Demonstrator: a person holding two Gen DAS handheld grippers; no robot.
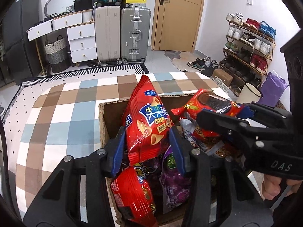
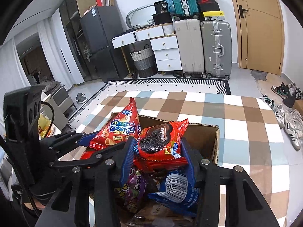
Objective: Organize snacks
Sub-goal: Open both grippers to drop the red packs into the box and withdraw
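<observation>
A cardboard box (image 1: pixel 102 117) of snack packets stands on the checked tablecloth (image 1: pixel 56 113). My left gripper (image 1: pixel 147 130) is shut on a red crisps bag (image 1: pixel 149 117), held upright over the box. My right gripper (image 1: pixel 217 111) reaches in from the right, shut on a red chocolate-cookie packet (image 1: pixel 210 104). In the right wrist view the right gripper (image 2: pixel 157 141) pinches that cookie packet (image 2: pixel 161 141) above the box (image 2: pixel 204 138), and the left gripper (image 2: pixel 98 143) holds the crisps bag (image 2: pixel 117 130) beside it. A purple packet (image 1: pixel 176 185), another red bag (image 1: pixel 132 194) and a blue packet (image 2: pixel 178 191) lie inside.
A hand (image 1: pixel 272 187) grips the right tool's handle. A white cup (image 1: pixel 248 94) and a purple bag (image 1: pixel 272 89) stand beyond the table's right corner. Suitcases (image 1: pixel 121 34), white drawers (image 1: pixel 81 41), a woven basket (image 1: pixel 55 53), a shoe rack (image 1: pixel 248 43) and a fridge (image 2: pixel 98 43) line the walls.
</observation>
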